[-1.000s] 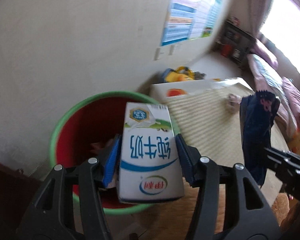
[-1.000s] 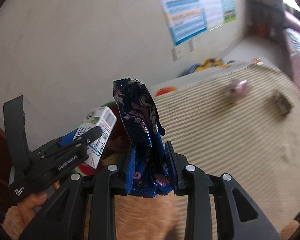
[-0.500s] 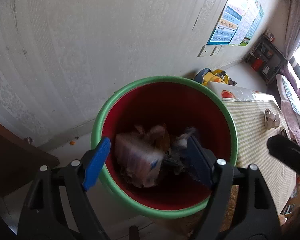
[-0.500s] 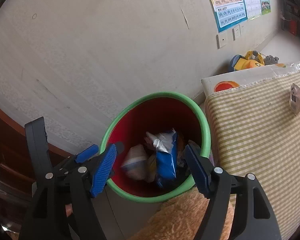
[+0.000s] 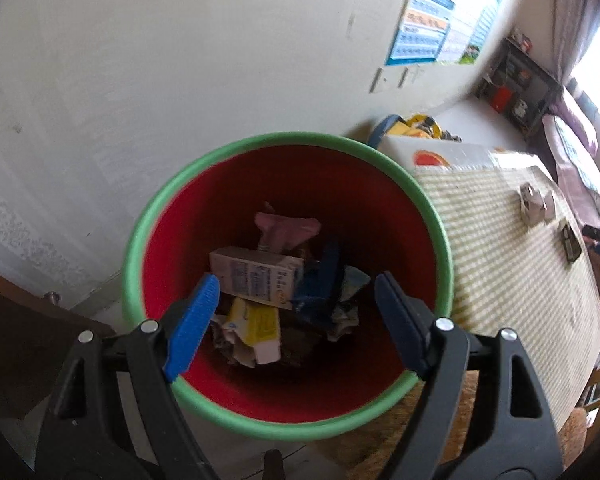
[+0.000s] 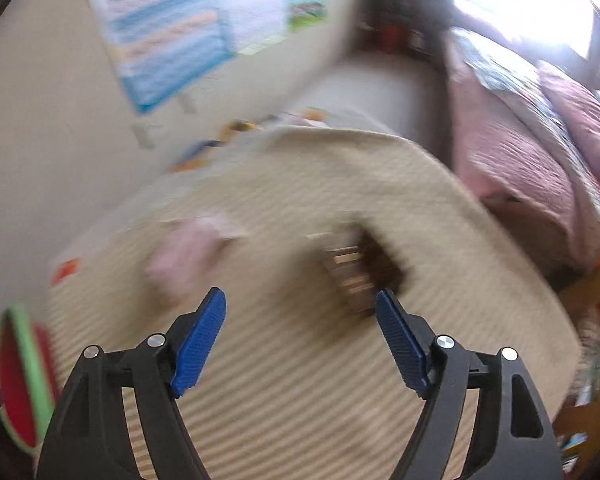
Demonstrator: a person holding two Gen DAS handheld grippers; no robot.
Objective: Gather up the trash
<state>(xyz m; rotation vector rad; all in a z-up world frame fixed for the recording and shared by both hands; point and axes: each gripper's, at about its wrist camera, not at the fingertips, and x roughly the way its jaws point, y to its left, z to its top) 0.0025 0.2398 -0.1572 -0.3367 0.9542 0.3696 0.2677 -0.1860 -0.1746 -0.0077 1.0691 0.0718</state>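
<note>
A red bin with a green rim (image 5: 428, 208) stands by the wall. The milk carton (image 5: 256, 274) and the dark blue snack wrapper (image 5: 320, 288) lie inside it on other trash. My left gripper (image 5: 296, 320) is open and empty just above the bin. My right gripper (image 6: 300, 340) is open and empty over the checked tablecloth (image 6: 300, 412). Ahead of it, blurred, lie a pink crumpled wrapper (image 6: 188, 252) and a small dark box (image 6: 364, 272). Both also show in the left wrist view, the wrapper (image 5: 534, 206) and the box (image 5: 570, 242). The bin's rim (image 6: 28, 360) shows at the far left.
A white box with an orange mark (image 5: 448, 156) lies at the table's far end, yellow toys (image 5: 420, 126) behind it. A pink bed (image 6: 540, 152) stands to the right. A dark wooden cabinet (image 5: 16, 328) is left of the bin. A poster (image 5: 444, 28) hangs on the wall.
Both grippers opened and dropped the carton and the wrapper into the bin. My right gripper has since swung right, away from the bin, over the table. The left stays above the bin.
</note>
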